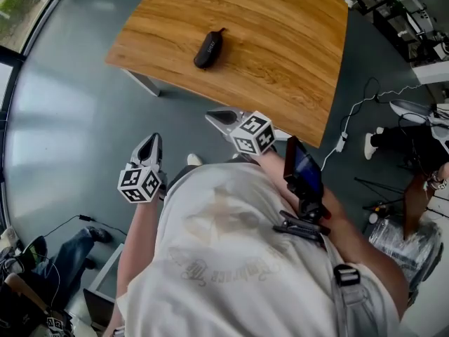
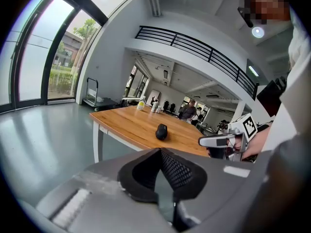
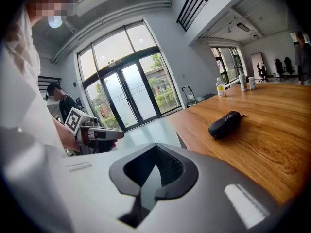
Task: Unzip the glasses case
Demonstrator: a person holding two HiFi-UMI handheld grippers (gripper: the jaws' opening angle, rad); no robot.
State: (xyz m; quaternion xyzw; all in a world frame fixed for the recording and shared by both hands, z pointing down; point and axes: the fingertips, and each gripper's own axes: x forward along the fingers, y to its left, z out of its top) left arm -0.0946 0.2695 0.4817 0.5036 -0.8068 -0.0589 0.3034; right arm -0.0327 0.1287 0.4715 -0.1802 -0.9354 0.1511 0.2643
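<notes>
The black glasses case lies zipped shut on the wooden table, near its left front part. Both grippers are off the table, over the grey floor in front of it. My left gripper is shut and empty, well short of the table edge. My right gripper is also shut and empty, just before the table's front edge. The left gripper view has the case ahead on the table, beyond the closed jaw tips. In the right gripper view the case lies to the right of the jaw tips.
Bottles and cups stand at the table's far end. Cables and a power strip lie on the floor to the right. A seated person's legs are at the lower left. A phone is mounted on the wearer's chest.
</notes>
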